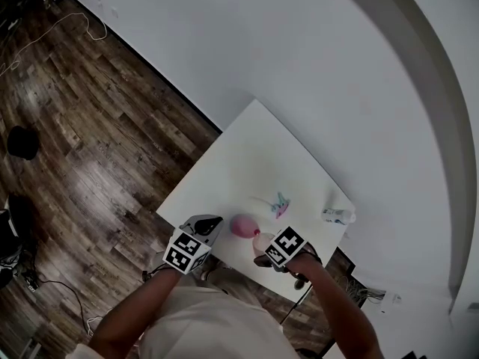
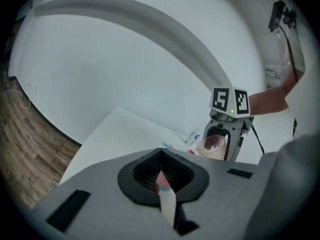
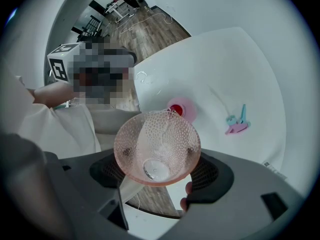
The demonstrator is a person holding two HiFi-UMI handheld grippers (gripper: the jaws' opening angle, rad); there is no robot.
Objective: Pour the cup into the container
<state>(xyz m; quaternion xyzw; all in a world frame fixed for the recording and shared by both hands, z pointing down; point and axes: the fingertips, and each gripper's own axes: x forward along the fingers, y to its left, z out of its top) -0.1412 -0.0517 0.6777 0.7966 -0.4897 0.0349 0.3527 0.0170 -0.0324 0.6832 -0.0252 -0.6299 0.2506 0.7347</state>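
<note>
The right gripper (image 3: 157, 168) has its 2 jaws squeezed on the cup (image 3: 157, 141). The cup is pink see-through glass with little bumps all over. It is up in the air, over the near edge of the table (image 1: 254, 152). The right gripper view looks right at the cup, and its round bottom shows through the glass. I cannot tell if anything is in it.

The left gripper (image 2: 160, 156) is beside it, also over the near edge of the table. Its 2 jaws are pressed together and hold nothing.

The container (image 1: 243, 225) sits on the table between the 2 grippers. It is small, round and pink, and there is something red inside it. The cup is just beside it, on its right side. The left gripper is near the container on the other side.

A bit farther back, a small pink and blue thing (image 3: 237, 123) lies flat on the table. It is apart from the container. Off to the right, close to the table's edge, is a small bottle (image 1: 337, 215).

The table is white and has nothing else on it. Behind it is a white wall (image 1: 337, 66). To the left is a dark wood floor (image 1: 90, 126). A thin white cord (image 1: 45, 40) and a black thing (image 1: 22, 142) lie on the floor, far from the table.
</note>
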